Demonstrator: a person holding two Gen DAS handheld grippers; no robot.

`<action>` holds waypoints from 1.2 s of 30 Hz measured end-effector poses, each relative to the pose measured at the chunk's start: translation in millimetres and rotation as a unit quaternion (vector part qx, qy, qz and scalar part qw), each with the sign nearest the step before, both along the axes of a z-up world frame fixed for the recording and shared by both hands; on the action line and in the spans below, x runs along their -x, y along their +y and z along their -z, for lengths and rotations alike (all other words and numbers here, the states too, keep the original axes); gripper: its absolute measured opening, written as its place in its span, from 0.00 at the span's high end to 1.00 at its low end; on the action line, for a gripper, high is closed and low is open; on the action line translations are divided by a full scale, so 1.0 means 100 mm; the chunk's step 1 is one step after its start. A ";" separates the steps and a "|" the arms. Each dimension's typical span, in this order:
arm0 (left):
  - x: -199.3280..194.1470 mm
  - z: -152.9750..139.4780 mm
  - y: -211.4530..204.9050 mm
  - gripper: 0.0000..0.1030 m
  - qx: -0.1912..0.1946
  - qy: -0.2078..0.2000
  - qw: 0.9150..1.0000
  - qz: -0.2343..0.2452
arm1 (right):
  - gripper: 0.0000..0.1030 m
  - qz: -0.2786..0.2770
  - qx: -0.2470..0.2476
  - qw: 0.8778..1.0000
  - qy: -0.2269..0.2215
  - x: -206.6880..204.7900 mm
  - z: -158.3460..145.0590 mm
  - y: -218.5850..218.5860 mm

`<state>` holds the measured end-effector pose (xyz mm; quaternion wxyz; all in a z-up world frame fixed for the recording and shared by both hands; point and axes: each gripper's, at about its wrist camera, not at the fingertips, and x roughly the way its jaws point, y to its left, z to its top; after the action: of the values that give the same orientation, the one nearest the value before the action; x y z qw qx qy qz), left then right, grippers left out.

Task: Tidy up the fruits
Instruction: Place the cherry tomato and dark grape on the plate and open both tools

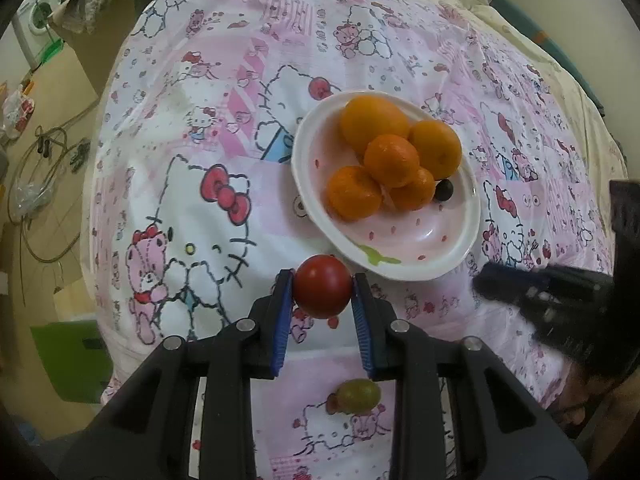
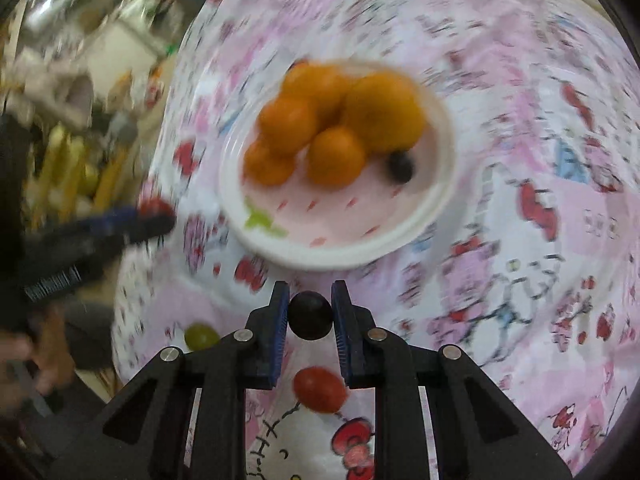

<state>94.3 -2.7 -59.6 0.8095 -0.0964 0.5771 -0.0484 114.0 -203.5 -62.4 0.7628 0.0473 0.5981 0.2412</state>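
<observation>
**Two grippers, each holding one fruit**

We see the left gripper [image 1: 323, 286] closed on a red tomato [image 1: 323, 286] just short of the white plate [image 1: 448, 258]. The right gripper [image 2: 310, 316] clamps a dark round fruit [image 2: 310, 316]. Five oranges [image 1: 391, 160] sit piled on the plate. A green grape [image 1: 358, 396] lies on the patterned cloth [image 1: 200, 140].

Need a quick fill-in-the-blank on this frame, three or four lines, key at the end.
The left gripper holds a ____ tomato.
The right gripper holds a ____ berry.
The plate holds ____ oranges and one dark berry.
The green grape lies on the ____, not the plate.

Missing words: red; dark; five; cloth
</observation>
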 end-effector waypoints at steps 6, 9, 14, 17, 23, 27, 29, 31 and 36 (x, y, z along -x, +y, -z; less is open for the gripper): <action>-0.10 0.05 -0.20 0.76 -0.010 0.000 1.000 0.011 | 0.78 0.095 -0.073 0.993 0.010 -0.19 0.06 -0.40; -0.15 0.08 -0.32 0.76 -0.016 -0.001 1.000 0.018 | 0.78 0.108 -0.080 0.991 0.023 -0.23 0.17 -0.41; -0.27 0.13 -0.48 0.76 -0.027 -0.012 0.999 0.037 | 0.78 0.102 -0.087 0.991 0.026 -0.35 0.29 -0.31; -0.35 0.21 -0.51 0.76 -0.022 -0.002 0.999 0.035 | 0.78 0.098 -0.094 0.990 0.028 -0.37 0.31 -0.32; -0.45 0.31 -0.60 0.75 -0.021 0.007 0.999 0.046 | 0.78 0.092 -0.102 0.990 0.038 -0.47 0.35 -0.31; -0.49 0.34 -0.62 0.75 -0.010 0.011 0.999 0.045 | 0.77 0.092 -0.103 0.989 0.047 -0.50 0.40 -0.31; -0.51 0.35 -0.63 0.75 -0.007 0.011 0.999 0.045 | 0.75 0.094 -0.104 0.989 0.051 -0.51 0.42 -0.31; -0.54 0.36 -0.66 0.75 -0.007 0.018 0.999 0.047 | 0.75 0.096 -0.103 0.989 0.047 -0.52 0.42 -0.32; -0.53 0.38 -0.70 0.72 -0.016 0.023 0.998 0.054 | 0.65 0.101 -0.101 0.989 0.038 -0.52 0.37 -0.36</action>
<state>147.5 -73.1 -97.3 0.7935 -0.0529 0.6009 -0.0805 165.7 -239.5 -99.6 0.7513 0.1932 0.5915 0.2200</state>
